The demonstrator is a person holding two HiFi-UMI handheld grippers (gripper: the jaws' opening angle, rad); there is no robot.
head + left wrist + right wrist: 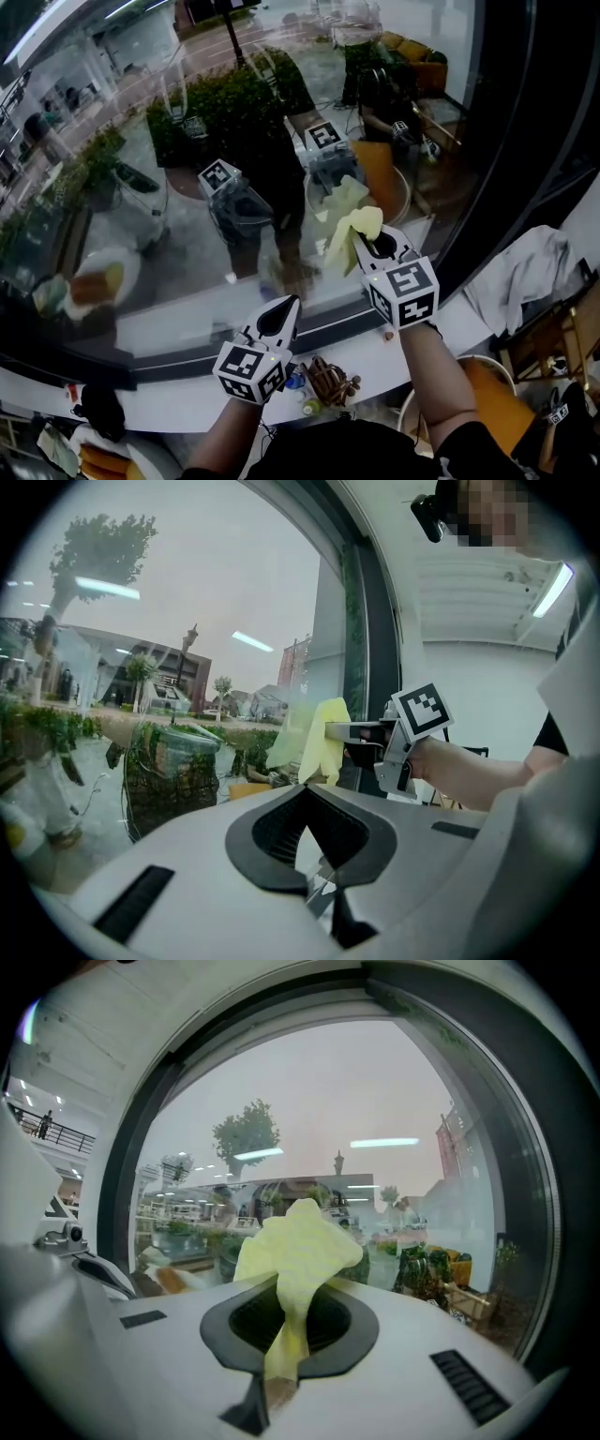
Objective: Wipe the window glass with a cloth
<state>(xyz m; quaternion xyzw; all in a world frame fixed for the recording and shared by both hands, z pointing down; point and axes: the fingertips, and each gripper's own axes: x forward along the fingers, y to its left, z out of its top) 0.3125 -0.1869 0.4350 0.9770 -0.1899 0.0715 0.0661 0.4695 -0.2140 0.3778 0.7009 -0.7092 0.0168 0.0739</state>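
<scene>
The right gripper (pixel 373 246) sits right of centre in the head view, its jaws clamped on a pale yellow cloth (pixel 354 231). The cloth bunches out past the tips and meets its own reflection on the window glass (pixel 187 187), so it appears to press against the pane. In the right gripper view, the cloth (pixel 298 1246) rises from between the jaws of that gripper (pixel 289 1324) at the centre of the frame. A thin tail of it hangs down through the dark recess.

The left gripper (pixel 278 319) is lower and left of the right one, above the white sill (pixel 178 330) and short of the glass. Its own view shows the jaws (pixel 309 841) drawn narrow, nearly meeting, with nothing between them. Beyond them, at mid-frame, are the right gripper (pixel 349 731) and the cloth (pixel 317 738) at the pane. A dark window frame (pixel 511 141) runs down the right side of the head view.
</scene>
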